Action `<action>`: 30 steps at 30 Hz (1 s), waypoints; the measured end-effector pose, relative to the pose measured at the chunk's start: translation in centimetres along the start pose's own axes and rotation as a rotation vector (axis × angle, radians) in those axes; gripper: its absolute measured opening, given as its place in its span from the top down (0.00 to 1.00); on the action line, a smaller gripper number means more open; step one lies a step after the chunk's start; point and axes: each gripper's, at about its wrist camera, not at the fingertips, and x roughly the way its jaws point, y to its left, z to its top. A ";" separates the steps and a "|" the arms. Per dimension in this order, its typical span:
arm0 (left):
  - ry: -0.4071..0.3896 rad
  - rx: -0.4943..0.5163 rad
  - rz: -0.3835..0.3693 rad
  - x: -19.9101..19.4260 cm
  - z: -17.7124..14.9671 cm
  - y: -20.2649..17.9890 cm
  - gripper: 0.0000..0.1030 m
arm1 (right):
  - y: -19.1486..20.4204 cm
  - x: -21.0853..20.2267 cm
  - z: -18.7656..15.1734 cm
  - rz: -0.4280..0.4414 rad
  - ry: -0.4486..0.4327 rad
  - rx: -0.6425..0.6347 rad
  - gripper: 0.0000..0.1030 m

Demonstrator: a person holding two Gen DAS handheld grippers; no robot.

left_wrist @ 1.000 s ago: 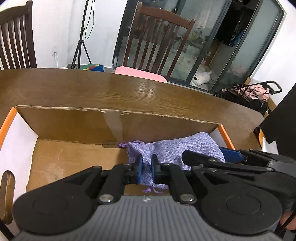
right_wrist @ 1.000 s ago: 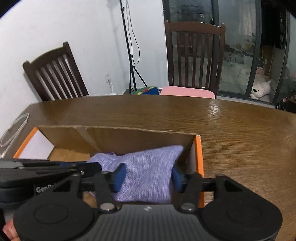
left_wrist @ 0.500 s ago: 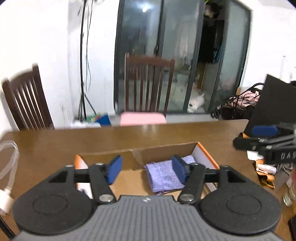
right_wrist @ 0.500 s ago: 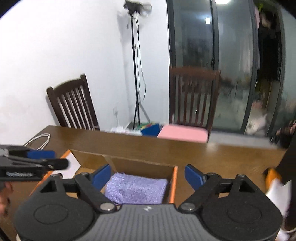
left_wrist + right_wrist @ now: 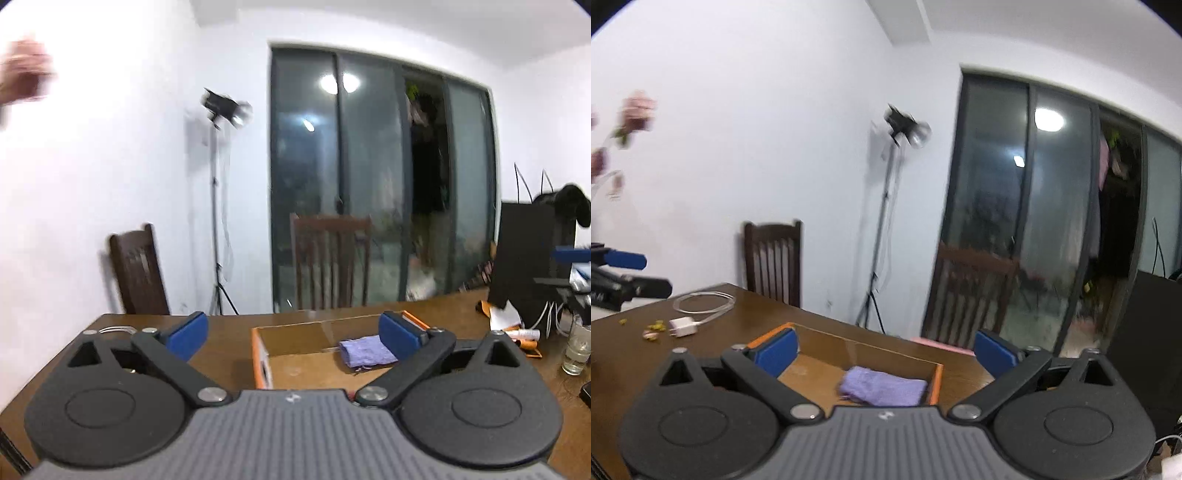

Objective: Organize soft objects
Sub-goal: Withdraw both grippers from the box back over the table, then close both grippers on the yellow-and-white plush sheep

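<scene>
A purple knitted pouch (image 5: 365, 350) lies inside an open cardboard box with orange edges (image 5: 258, 350) on the brown table. My left gripper (image 5: 293, 334) hangs above and well short of the box, its jaws opening wide and empty. In the right wrist view the same pouch (image 5: 882, 386) rests against the box's right wall (image 5: 936, 384). My right gripper (image 5: 884, 351) is also back from the box, its jaws opening with nothing touching the pads. One of the left gripper's fingers (image 5: 626, 259) shows at that view's left edge.
A white charger with coiled cable (image 5: 683, 326) and some crumbs lie on the table's left part. A drinking glass (image 5: 576, 347) and a black box (image 5: 528, 258) stand at the right. Two wooden chairs and a light stand (image 5: 218, 221) are behind the table.
Both grippers let go of the purple pouch, opened wide, and pulled back and up from the box. The pouch stays lying in the box.
</scene>
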 end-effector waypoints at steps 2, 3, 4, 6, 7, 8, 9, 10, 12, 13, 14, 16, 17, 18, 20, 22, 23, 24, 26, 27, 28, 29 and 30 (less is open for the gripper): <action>-0.017 -0.041 0.028 -2.5 -2.5 -0.1 0.00 | 1.5 -2.5 -2.2 0.016 -0.034 -0.013 0.00; -0.021 -0.057 0.035 -3.5 -3.7 0.2 0.00 | 2.2 -3.3 -3.3 0.013 -0.030 -0.008 0.00; -0.024 -0.062 0.045 -4.5 -5.3 0.0 0.00 | 2.9 -4.2 -4.4 -0.002 -0.014 0.002 0.00; -0.014 -0.076 0.075 -5.7 -8.1 0.1 0.00 | 4.2 -5.9 -6.8 -0.026 0.001 0.036 0.00; -0.002 -0.087 0.085 -6.5 -9.6 0.1 0.00 | 4.8 -6.4 -8.0 -0.025 0.008 0.056 0.00; 0.019 -0.103 0.088 -7.1 -11.0 0.1 0.00 | 5.6 -7.1 -9.2 -0.027 0.024 0.083 0.00; 0.042 -0.099 0.083 -7.4 -12.0 0.2 0.00 | 6.1 -7.8 -10.5 -0.022 0.038 0.102 0.00; 0.062 -0.080 0.079 -7.7 -12.8 0.1 0.00 | 6.5 -8.2 -11.5 -0.014 0.049 0.108 0.00; 0.082 -0.027 0.092 -8.1 -13.8 -0.1 0.00 | 7.7 -8.1 -13.2 0.008 0.097 0.079 0.00; 0.083 -0.006 0.095 -8.2 -14.1 -0.1 0.00 | 8.3 -8.1 -13.7 0.013 0.120 0.054 0.00; 0.082 0.009 0.101 -8.2 -14.1 -0.1 0.00 | 8.9 -8.0 -14.1 0.017 0.137 0.029 0.00; 0.072 0.012 0.100 -8.4 -14.1 0.0 0.00 | 9.7 -8.0 -14.7 0.021 0.155 0.002 0.00; 0.066 0.004 0.098 -8.5 -14.2 0.0 0.00 | 10.2 -8.0 -14.9 0.020 0.154 -0.003 0.00; 0.063 -0.005 0.095 -8.6 -14.4 0.0 0.00 | 10.5 -7.8 -14.8 0.017 0.152 0.000 0.00; 0.067 -0.015 0.077 -8.5 -14.6 0.1 0.00 | 10.7 -7.7 -14.6 0.020 0.149 0.017 0.00; 0.076 -0.013 0.070 -8.2 -14.9 0.0 0.00 | 11.0 -7.6 -14.7 0.038 0.154 0.023 0.00; 0.085 -0.009 0.067 -7.9 -15.0 0.0 0.00 | 11.1 -7.4 -14.7 0.046 0.156 0.020 0.00; 0.092 -0.008 0.066 -7.7 -15.1 -0.1 0.00 | 11.2 -6.9 -14.6 0.048 0.158 0.018 0.00; 0.110 -0.012 0.059 -7.1 -15.3 0.0 0.00 | 11.2 -6.5 -14.7 0.054 0.163 0.027 0.00; 0.117 -0.016 0.057 -6.8 -15.4 0.0 0.00 | 11.2 -6.2 -14.7 0.058 0.171 0.036 0.00; 0.125 -0.020 0.057 -6.5 -15.5 0.0 0.00 | 11.1 -5.9 -14.8 0.061 0.179 0.045 0.00; 0.133 -0.022 0.055 -6.3 -15.6 0.0 0.00 | 11.1 -5.6 -14.9 0.061 0.187 0.054 0.00; 0.138 -0.022 0.052 -6.1 -15.7 0.0 0.00 | 11.0 -5.3 -15.0 0.060 0.193 0.060 0.00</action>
